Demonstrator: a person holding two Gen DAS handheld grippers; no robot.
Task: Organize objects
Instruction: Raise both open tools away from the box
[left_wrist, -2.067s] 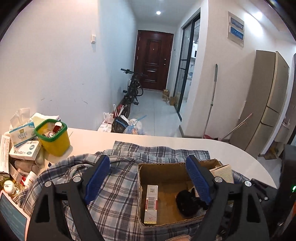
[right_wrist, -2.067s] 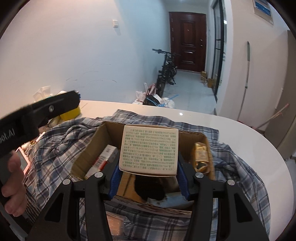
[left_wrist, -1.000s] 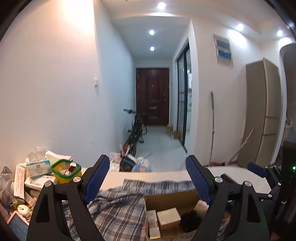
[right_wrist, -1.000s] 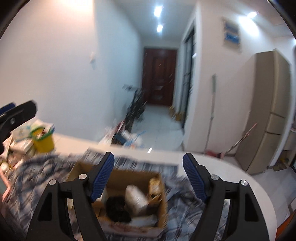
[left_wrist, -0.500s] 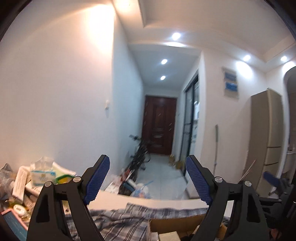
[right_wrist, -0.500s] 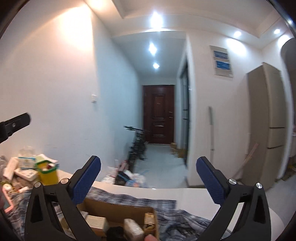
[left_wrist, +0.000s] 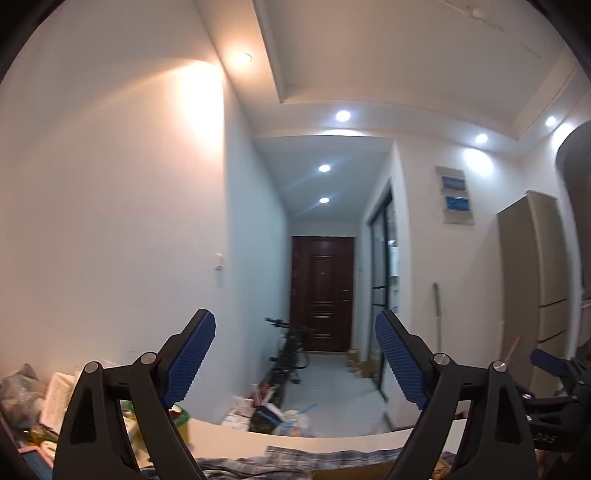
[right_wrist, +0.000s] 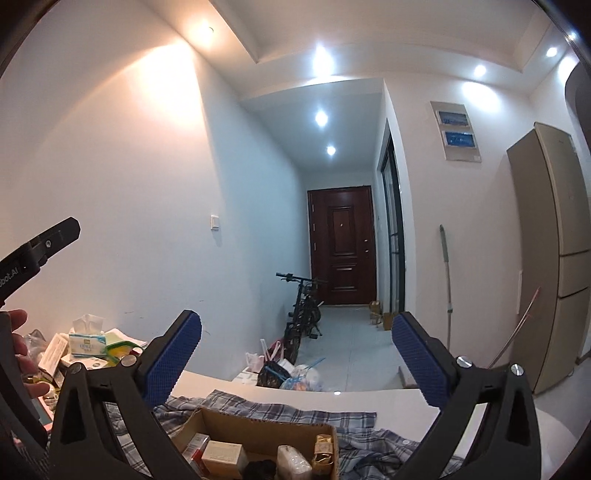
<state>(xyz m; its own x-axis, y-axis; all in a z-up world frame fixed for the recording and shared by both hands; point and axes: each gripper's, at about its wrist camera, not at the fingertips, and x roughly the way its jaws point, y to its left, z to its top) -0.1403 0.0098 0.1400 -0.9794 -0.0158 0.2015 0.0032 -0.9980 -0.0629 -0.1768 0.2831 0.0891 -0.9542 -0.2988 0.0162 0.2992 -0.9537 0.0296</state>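
The right gripper (right_wrist: 295, 354) has its jaws spread wide and released, with nothing between them; only the hallway shows in the gap. The left gripper (left_wrist: 295, 360) is also empty, and its jaws are opening a little more at this moment. Both point about level, away from the things, so I judge that no grasp is in hand now and that the hands are drawn back from the box.

The cardboard box (right_wrist: 258, 435) sits below the right jaws, near their lower edge, and it rests on a checked shirt (right_wrist: 354, 417) that is spread over the white counter (right_wrist: 388, 400). The box stands open upward, probably so that small things can be dropped in from above. Inside it I count about five things: a beige carton (right_wrist: 221, 453), a red and white packet (right_wrist: 194, 445) to the left of the carton, a pale wrapped block (right_wrist: 293, 458), a gold packet (right_wrist: 321, 448) upright against the box wall, and something dark (right_wrist: 260, 469) at the bottom edge that I cannot identify.

To the left of the right jaws there is a loose heap: one tissue box (right_wrist: 85, 341), one yellow cup with a green rim (right_wrist: 120, 349), and some papers, too crowded to count. These seem not yet sorted. In the left view, only a strip of the shirt and the box rim is visible below the jaws.
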